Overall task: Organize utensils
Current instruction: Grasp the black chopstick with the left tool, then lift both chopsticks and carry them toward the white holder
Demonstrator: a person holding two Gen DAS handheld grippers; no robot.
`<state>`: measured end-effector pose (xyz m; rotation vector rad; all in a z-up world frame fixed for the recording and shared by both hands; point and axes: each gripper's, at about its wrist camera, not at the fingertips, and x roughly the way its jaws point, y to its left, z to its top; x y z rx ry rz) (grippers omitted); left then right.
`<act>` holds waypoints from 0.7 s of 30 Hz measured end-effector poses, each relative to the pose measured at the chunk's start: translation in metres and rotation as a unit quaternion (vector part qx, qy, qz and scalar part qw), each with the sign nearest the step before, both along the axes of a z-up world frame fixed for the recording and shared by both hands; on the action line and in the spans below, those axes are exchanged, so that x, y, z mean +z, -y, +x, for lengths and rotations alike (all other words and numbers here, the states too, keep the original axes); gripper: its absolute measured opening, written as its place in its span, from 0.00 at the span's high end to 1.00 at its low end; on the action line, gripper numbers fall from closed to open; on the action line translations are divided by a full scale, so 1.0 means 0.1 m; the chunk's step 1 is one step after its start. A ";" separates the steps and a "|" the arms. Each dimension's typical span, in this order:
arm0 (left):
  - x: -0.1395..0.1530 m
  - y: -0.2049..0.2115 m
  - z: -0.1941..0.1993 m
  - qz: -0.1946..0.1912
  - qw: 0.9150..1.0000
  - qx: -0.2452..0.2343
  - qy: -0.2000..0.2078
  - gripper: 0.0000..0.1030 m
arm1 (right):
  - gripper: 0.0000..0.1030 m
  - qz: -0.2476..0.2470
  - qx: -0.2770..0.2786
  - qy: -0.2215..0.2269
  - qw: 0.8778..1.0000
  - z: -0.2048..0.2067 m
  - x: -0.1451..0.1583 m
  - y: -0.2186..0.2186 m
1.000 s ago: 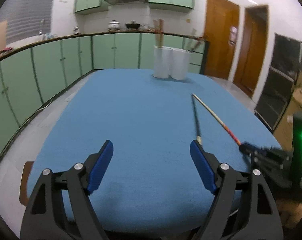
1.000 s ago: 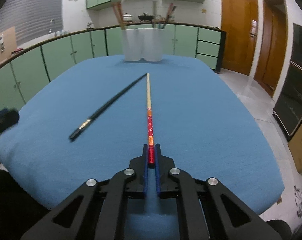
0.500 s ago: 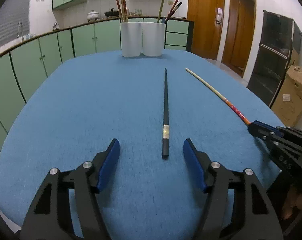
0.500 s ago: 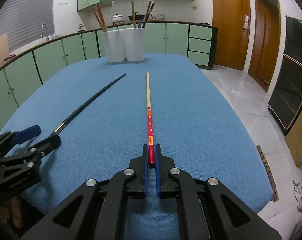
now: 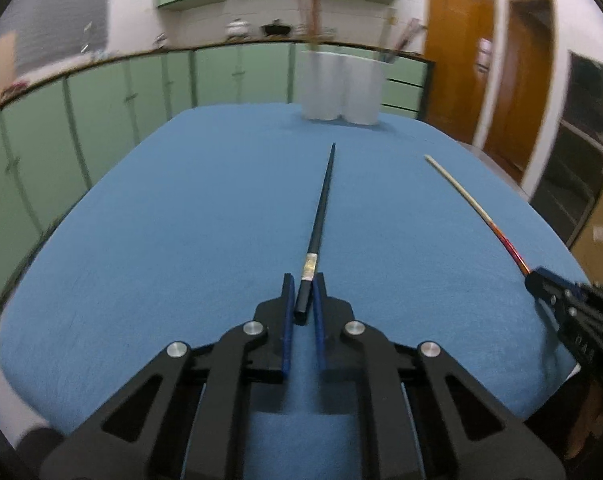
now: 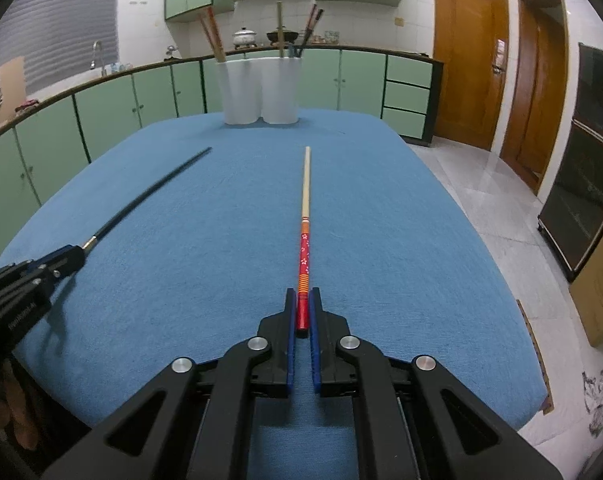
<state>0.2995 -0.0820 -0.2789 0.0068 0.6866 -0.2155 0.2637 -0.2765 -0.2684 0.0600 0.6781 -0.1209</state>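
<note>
On the blue surface, the left claw has just closed its jaws on the butt end of the black chopstick. The right claw grips the red end of the red-and-cream chopstick. The writing on the left claw's body is too blurred to read.

Two chopsticks lie on the table, one left of the other. Behind them, at the table's far edge, a holder stands with more chopsticks in it.
</note>
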 end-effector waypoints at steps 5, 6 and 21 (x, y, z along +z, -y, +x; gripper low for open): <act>0.03 -0.01 -0.15 -0.004 1.000 -0.007 -0.007 0.82 | 0.94 -0.004 0.021 0.004 1.000 0.00 0.00 -0.11; 0.03 -0.01 -0.17 -0.001 1.000 -0.011 -0.006 0.75 | 0.94 0.000 0.023 0.004 1.000 -0.01 0.01 -0.11; 0.07 -0.05 -0.15 -0.019 0.999 -0.032 -0.018 0.94 | 0.95 0.034 0.021 -0.004 0.999 -0.10 0.13 -0.04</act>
